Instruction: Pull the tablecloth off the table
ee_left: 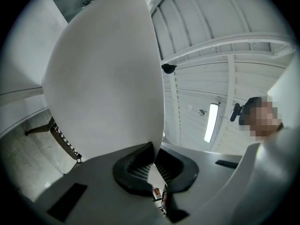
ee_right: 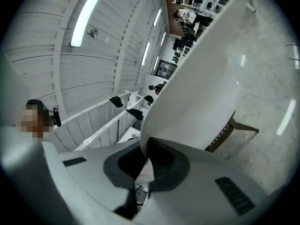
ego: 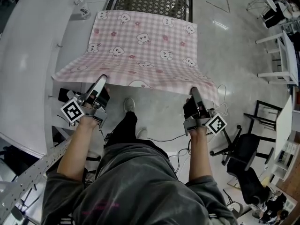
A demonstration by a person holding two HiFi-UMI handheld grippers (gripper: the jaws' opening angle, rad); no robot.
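A pink checked tablecloth (ego: 145, 46) with white rabbit prints is stretched out in front of me, its far end lying over a dark mesh table (ego: 150, 1). My left gripper (ego: 102, 78) is shut on the cloth's near left edge. My right gripper (ego: 193, 91) is shut on the near right edge. In the left gripper view the cloth's white underside (ee_left: 103, 78) rises from between the shut jaws of the left gripper (ee_left: 153, 159). The right gripper view shows the same white underside (ee_right: 197, 93) pinched in the right gripper (ee_right: 146, 154).
A curved white wall or counter (ego: 28, 55) runs along the left. Black office chairs (ego: 243, 158) and cables lie on the floor at right. White shelving (ego: 281, 50) stands at far right. My legs and a shoe (ego: 129, 105) are below the cloth.
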